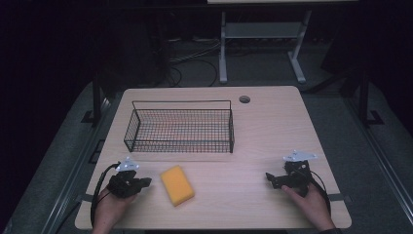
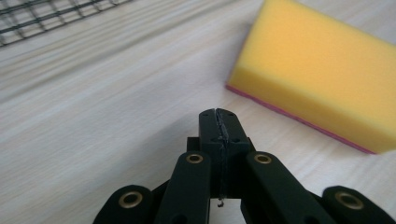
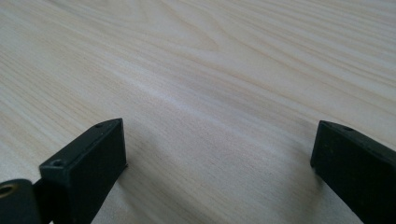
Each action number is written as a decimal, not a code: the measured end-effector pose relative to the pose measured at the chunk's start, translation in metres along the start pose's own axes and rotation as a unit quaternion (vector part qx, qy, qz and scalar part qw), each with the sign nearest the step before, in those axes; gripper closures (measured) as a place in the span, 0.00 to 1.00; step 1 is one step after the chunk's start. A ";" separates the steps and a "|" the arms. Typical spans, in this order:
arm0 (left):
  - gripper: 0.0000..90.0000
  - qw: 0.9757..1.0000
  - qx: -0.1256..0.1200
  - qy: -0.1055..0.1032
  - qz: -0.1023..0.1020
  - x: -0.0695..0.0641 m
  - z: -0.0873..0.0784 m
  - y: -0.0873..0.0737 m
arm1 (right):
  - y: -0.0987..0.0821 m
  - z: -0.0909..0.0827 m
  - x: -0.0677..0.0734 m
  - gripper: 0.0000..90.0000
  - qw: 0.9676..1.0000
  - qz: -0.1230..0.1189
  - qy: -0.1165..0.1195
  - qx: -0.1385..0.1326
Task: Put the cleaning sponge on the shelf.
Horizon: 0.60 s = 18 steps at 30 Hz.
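Note:
A yellow sponge (image 1: 178,185) with a thin pink underside lies flat on the wooden table (image 1: 263,126), near its front edge and left of centre. My left gripper (image 1: 146,182) rests just left of it, pointing toward it, jaws pressed together with nothing between them. From the left gripper view the sponge (image 2: 322,74) sits ahead and to the right of the closed left gripper (image 2: 218,116), apart from it. My right gripper (image 1: 269,178) lies at the front right, held by a hand. Its jaws stand wide apart over bare wood in the right gripper view (image 3: 219,140).
A black wire basket (image 1: 180,127) stands behind the sponge, in the table's left-centre; its mesh shows at the top left of the left gripper view (image 2: 51,16). A round cable hole (image 1: 244,99) sits near the far edge. A white table frame (image 1: 263,39) stands on the floor beyond.

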<state>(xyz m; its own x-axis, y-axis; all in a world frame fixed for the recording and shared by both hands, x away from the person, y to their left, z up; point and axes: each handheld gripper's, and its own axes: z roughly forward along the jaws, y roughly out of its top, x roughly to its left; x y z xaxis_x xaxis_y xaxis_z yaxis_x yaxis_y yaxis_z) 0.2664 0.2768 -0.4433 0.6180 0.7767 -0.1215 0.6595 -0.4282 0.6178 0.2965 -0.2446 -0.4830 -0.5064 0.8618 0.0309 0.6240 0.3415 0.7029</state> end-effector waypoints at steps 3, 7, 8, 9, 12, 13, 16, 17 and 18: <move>1.00 1.000 0.003 -0.003 0.005 -0.003 0.001 0.004 | 0.000 0.000 0.000 0.03 1.000 0.000 0.000 0.000; 1.00 1.000 0.008 -0.004 0.011 -0.005 0.003 0.008 | 0.000 0.000 0.000 0.03 1.000 0.001 0.000 0.000; 1.00 1.000 0.008 -0.004 0.011 -0.005 0.003 0.008 | 0.000 0.000 0.000 0.03 1.000 0.001 0.000 0.000; 1.00 1.000 0.006 -0.004 0.009 -0.005 0.004 0.010 | 0.000 0.000 0.000 0.03 1.000 -0.001 -0.001 0.000; 1.00 1.000 0.010 -0.005 0.014 -0.005 0.005 0.012 | 0.000 0.000 0.000 0.03 1.000 -0.001 -0.001 0.000; 1.00 1.000 0.012 -0.005 0.016 -0.005 0.006 0.014 | 0.000 0.000 0.000 0.03 1.000 -0.001 -0.001 0.000; 1.00 1.000 0.015 -0.008 0.020 -0.007 0.009 0.017 | 0.000 0.000 0.000 0.03 1.000 -0.001 -0.001 0.000; 1.00 1.000 0.017 -0.009 0.023 -0.008 0.011 0.019 | 0.000 0.000 0.000 0.03 1.000 -0.001 -0.001 0.000; 1.00 1.000 0.017 -0.009 0.023 -0.008 0.011 0.019 | 0.000 0.000 0.000 0.03 1.000 -0.001 -0.001 0.000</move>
<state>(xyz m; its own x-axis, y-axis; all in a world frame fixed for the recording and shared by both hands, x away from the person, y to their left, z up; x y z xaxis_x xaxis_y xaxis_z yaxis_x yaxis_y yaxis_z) 0.2786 0.2571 -0.4389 0.6552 0.7477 -0.1079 0.6440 -0.4783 0.5970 0.2966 -0.2447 -0.4831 -0.5066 0.8617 0.0288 0.6235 0.3431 0.7025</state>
